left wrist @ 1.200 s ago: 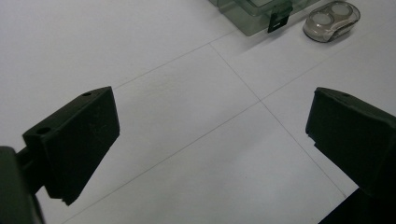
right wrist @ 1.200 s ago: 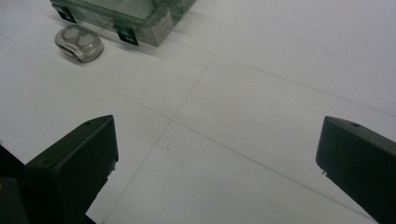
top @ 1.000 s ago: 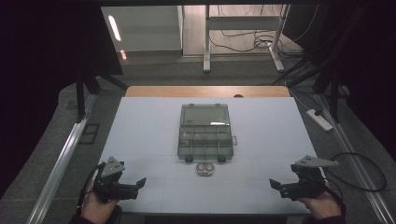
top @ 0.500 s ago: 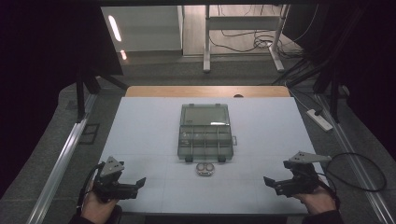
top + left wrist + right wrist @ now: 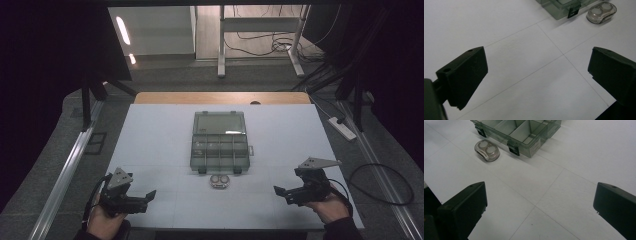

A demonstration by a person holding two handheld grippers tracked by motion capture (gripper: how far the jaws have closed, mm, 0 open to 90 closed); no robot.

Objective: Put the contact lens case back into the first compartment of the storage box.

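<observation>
we see a white table [image 5: 150, 140] with a grey-green compartment box [image 5: 219, 141] lying near its middle, lid shut flat, two dark latches on its near edge. just beside that near edge, apart from it by a thin gap, lies a small clear twin-cup case [image 5: 219, 181] with two round pale wells.

left gripper [image 5: 146, 196] sits at the near left of the table, held in a hand [image 5: 102, 220], jaws wide apart with bare table between them. in the left gripper view the case [image 5: 601, 12] shows at the top right, well beyond the jaws, next to one latch of the box [image 5: 556, 7].

right gripper [image 5: 278, 191] sits at the near right, in the other hand [image 5: 330, 207], jaws also wide and holding nothing, pointed in toward the table's middle. in the right gripper view the case [image 5: 487, 150] lies at the upper left, ahead of the jaws and well apart from them; the box [image 5: 524, 132] sits just behind it, open-looking dividers seen through the clear lid.

both grippers are well apart from box and case. thin seam lines cross the table surface under both.
</observation>
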